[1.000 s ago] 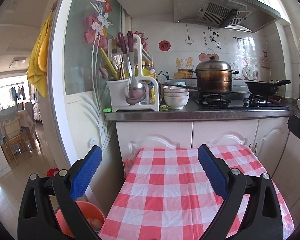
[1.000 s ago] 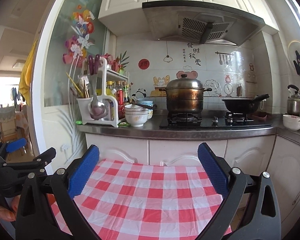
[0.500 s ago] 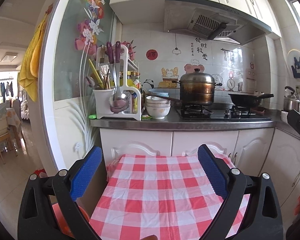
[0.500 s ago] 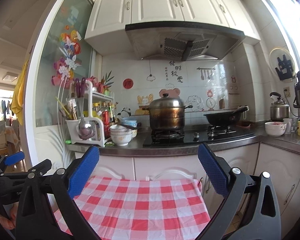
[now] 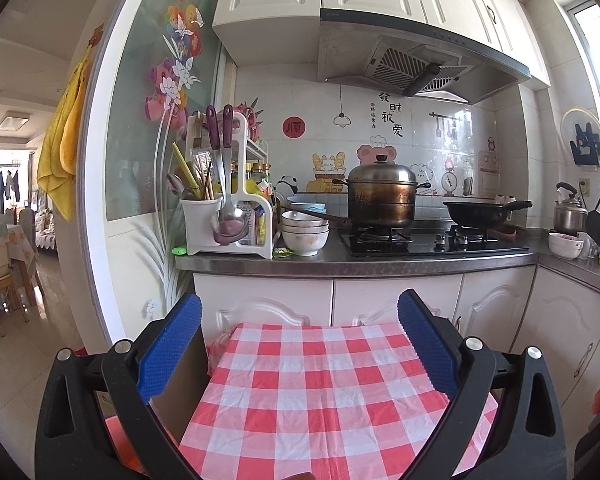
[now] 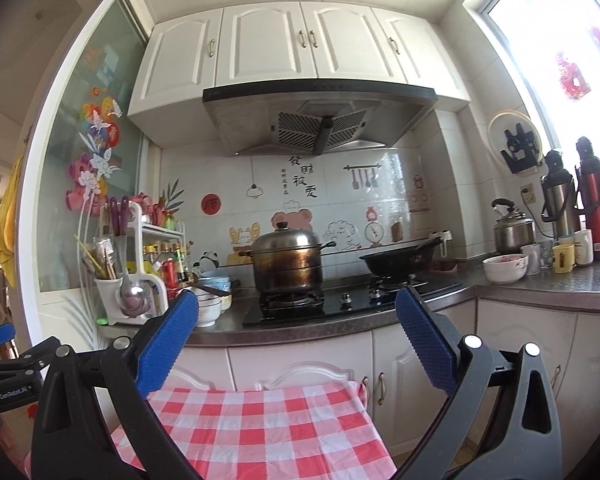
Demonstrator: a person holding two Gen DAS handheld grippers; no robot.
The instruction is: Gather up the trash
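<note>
You are holding the left gripper [image 5: 300, 344] over a table [image 5: 300, 400] draped in a red-and-white check cloth, its jaws spread wide and gripping nothing; the right gripper [image 6: 296, 332] is hanging just as wide and just as empty, aimed higher, at the counter [image 6: 340, 330]. No trash is showing on the cloth; the only likely scraps are a small green wrapper [image 5: 283, 253] lying on the counter between the rack and the bowls, and a green bit [image 5: 179, 249] at the counter's left end, too small to identify. A white rack [image 5: 228, 208] is standing at that left end, its cup [image 5: 201, 216] holding chopsticks and utensils, with a ladle [image 5: 229, 200] hanging in front and bottles crowding behind. Just right of it, bowls [image 5: 305, 232] are sitting stacked, contents hidden. A lidded pot [image 5: 381, 196] is resting on the near burner and a black wok [image 5: 480, 212] on the far one; you cannot see inside either. In the right view, a bowl [image 6: 505, 268] holding something pinkish is sitting near the mugs [image 6: 562, 256], a kettle [image 6: 514, 232] and two flasks [image 6: 576, 200].
</note>
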